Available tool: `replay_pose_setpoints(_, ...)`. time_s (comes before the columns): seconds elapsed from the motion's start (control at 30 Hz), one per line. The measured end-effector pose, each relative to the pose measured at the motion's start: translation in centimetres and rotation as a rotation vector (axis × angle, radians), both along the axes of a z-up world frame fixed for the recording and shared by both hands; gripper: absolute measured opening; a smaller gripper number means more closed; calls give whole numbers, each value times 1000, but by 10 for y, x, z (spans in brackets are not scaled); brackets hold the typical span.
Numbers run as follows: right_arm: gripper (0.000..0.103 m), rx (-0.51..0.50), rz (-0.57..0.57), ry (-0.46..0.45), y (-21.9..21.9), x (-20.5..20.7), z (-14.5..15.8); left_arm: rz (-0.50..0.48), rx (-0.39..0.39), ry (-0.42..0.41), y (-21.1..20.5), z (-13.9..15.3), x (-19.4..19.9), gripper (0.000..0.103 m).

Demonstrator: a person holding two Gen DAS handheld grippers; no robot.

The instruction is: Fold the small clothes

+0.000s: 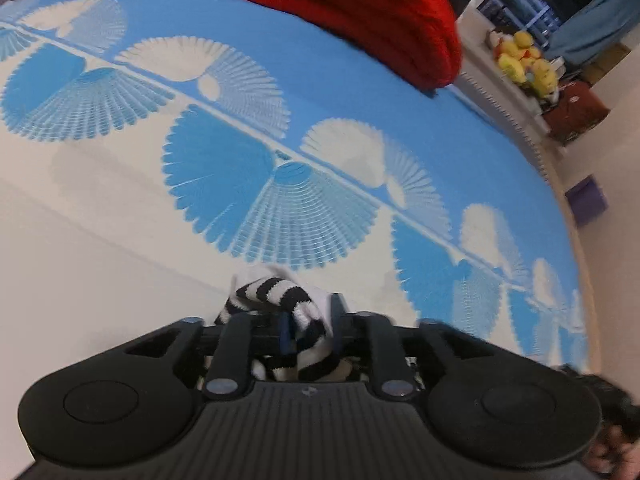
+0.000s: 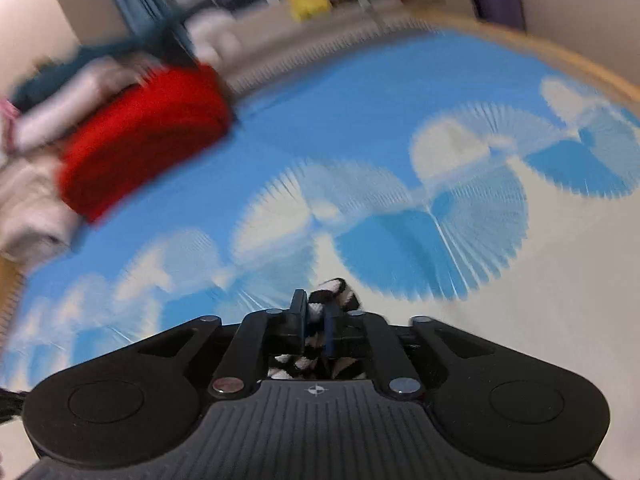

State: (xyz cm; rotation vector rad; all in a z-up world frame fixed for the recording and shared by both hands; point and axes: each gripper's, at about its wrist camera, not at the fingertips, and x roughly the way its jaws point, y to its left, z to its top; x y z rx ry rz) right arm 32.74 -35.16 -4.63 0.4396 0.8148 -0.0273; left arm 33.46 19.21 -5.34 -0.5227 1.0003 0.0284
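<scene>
**Striped garment carried low over the bed, both grippers at its edges**

On the left, the left gripper (image 1: pixel 310 328) pointed steeply down at the blue-and-white bedspread (image 1: pixel 360 80). A black-and-white striped garment (image 1: pixel 280 300) sat bunched between its fingers, draping back toward the camera. The jaws stood partly apart with cloth filling the gap; whether the pads were pressing on it could not be told from this view. A folded red blanket (image 1: pixel 360 20) lay well apart, near the far edge of the bed.

To the right, the right gripper (image 2: pixel 316 328) tilted less steeply toward the same bedspread, its view streaked by motion blur. The striped garment showed again as a small tuft poking up between narrowly parted fingers, more of it hanging below the linkage. Here too the grip itself could not be read.

The step in hand looked like laying the garment down for folding. Done well, it would mean setting both edges on a bare patch of bedspread together, keeping the cloth taut between the two grippers so it landed flat, and letting go only once it rested.
</scene>
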Motion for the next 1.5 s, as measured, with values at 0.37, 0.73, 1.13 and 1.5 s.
replay_pose_setpoints(0.37,44,81,95,-55,-1,-19,1,-241,132,-75,-31,17,-22,63)
replay_pose_setpoints(0.73,60,193,174,212,41,0,-53,-303,186,101,-81,-38,-10,48)
replay_pose_setpoints(1.13,0,261,14,-195,34,6,4,7,87,-226,-45,8,10,0)
replay_pose_setpoints(1.5,61,-136,574,-55,89,-12,0,-442,271,-124,-88,-11,-3,69)
